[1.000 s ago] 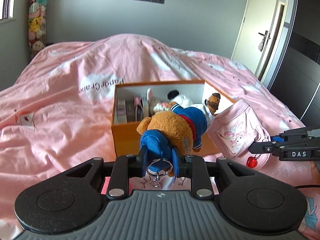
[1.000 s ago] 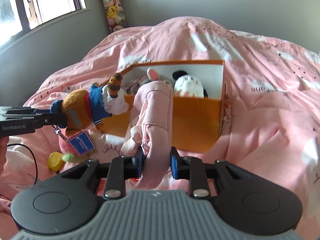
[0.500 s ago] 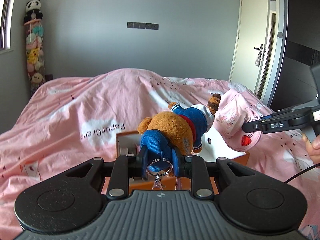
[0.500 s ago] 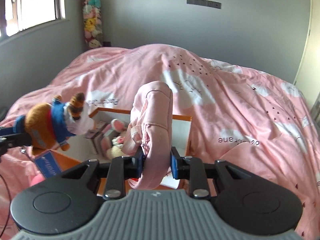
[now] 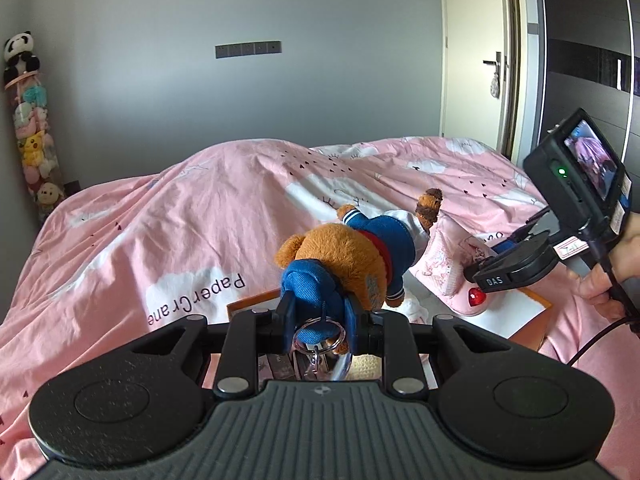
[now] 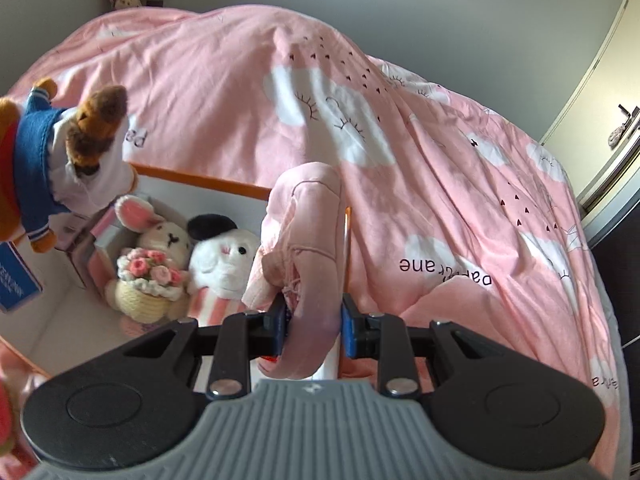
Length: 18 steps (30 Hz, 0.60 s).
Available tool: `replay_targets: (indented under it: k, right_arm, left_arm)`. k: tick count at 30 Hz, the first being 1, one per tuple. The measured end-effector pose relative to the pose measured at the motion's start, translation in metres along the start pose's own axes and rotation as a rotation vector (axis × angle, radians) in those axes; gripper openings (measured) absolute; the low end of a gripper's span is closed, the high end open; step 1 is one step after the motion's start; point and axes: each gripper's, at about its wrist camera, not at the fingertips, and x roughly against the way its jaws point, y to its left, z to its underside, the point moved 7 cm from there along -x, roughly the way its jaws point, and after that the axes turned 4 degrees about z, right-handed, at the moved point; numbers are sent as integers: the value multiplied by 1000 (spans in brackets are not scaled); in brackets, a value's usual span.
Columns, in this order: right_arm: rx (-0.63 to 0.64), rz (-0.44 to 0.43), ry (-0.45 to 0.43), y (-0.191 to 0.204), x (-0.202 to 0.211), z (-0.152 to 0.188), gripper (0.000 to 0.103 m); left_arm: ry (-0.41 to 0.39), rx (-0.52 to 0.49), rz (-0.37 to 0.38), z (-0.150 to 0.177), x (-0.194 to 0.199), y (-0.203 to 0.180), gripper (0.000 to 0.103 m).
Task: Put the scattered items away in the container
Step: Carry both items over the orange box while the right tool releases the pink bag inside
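**Both loads over the box: lower before letting go**

On the left, the left gripper (image 5: 320, 322) has its fingers closed on the blue cap end of the bear (image 5: 352, 256), with the key ring hanging just under the pads. The bear sticks out forward and hangs in the air above the left part of the box (image 6: 224, 186), clear of its rim. A blue tag (image 6: 16, 282) dangles from it near the box's left wall; it could catch on the rim, so it is best to bring the bear down well inside the wall, not along it.

In the middle of the box, a rabbit (image 6: 154, 240) with a flower basket and a white plush (image 6: 224, 256) already sit against the back wall, with small boxes to their left. The open floor in front of them looks like the sound place for the bear.

On the right, the right gripper (image 6: 314, 330) has its fingers clamped on the pink pouch (image 6: 308, 240), which stands up from them, over the box's right side. Its soft body may flop across the right edge when released. I would tip it inward, toward the plush, and lower it below the rim first.

Releasing one hand at a time should keep the two loads from tangling.
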Motion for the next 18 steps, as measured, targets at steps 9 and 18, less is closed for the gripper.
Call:
replay_targets:
  k: [9, 18]
  right_arm:
    - [124, 127, 100, 24, -32, 2, 30]
    - [130, 136, 195, 35, -62, 4, 30]
  left_arm:
    - [25, 70, 52, 24, -13, 19, 28]
    - [41, 81, 81, 30, -16, 28, 28]
